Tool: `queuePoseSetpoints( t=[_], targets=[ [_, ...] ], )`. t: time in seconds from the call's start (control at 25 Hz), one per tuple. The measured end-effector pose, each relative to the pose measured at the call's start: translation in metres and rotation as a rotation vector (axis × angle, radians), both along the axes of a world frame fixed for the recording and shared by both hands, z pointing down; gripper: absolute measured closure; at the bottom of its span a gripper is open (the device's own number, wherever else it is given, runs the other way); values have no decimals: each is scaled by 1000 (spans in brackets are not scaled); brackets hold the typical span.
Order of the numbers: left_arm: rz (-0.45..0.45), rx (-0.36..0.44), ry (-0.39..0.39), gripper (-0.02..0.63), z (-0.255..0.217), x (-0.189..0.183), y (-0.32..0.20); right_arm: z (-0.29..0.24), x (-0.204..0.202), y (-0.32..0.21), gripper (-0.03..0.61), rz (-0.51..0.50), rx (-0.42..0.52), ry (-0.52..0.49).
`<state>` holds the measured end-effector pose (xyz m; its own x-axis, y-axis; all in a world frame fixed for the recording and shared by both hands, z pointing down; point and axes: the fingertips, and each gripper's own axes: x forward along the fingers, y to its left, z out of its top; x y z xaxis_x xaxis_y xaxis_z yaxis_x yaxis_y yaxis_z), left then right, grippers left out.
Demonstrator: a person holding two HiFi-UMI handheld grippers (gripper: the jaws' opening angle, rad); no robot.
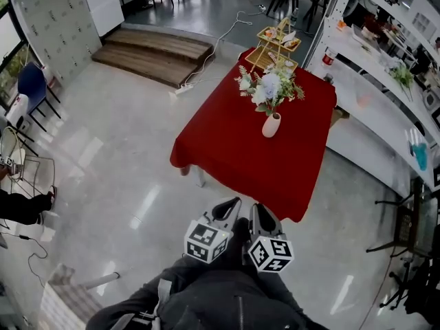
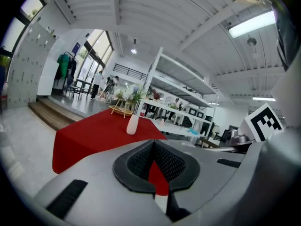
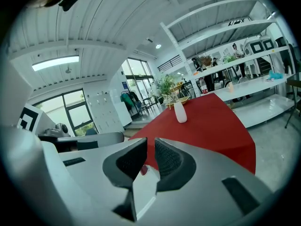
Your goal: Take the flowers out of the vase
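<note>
Flowers (image 1: 268, 86) stand in a white vase (image 1: 271, 125) on the red table (image 1: 227, 150), upper centre-right in the head view. The left gripper (image 1: 230, 205) and right gripper (image 1: 265, 215) sit at bottom centre, well apart from it. In the left gripper view, the jaws are closed and empty, with the vase ahead at centre-left. In the right gripper view, the jaws are likewise pinched together on nothing, the vase above centre.

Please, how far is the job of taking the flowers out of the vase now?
Nothing looks done: the white and green flowers stand in the small white ceramic vase on the table with the red cloth. Nothing is in hand: the left claw and the right claw are shut and empty, short of the table. Left: reach the table, grip the flowers, lift them out.
</note>
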<state>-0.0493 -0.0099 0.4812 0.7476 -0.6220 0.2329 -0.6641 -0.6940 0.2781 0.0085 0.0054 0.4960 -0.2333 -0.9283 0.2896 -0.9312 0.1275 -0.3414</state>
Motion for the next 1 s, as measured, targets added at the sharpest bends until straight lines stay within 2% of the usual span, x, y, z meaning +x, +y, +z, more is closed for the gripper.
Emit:
queuePoseSetpoints(
  t=[0.36, 0.76, 1.0],
  targets=[
    [-20, -10, 15, 605, 2, 7, -39, -2, 7, -41, 563, -17, 7, 18],
    [22, 28, 15, 605, -7, 58, -106, -13, 65, -107, 563, 27, 55, 46],
    [47, 46, 1, 605, -11, 80, -141, -21, 81, -146, 563, 16, 81, 42]
  ],
)
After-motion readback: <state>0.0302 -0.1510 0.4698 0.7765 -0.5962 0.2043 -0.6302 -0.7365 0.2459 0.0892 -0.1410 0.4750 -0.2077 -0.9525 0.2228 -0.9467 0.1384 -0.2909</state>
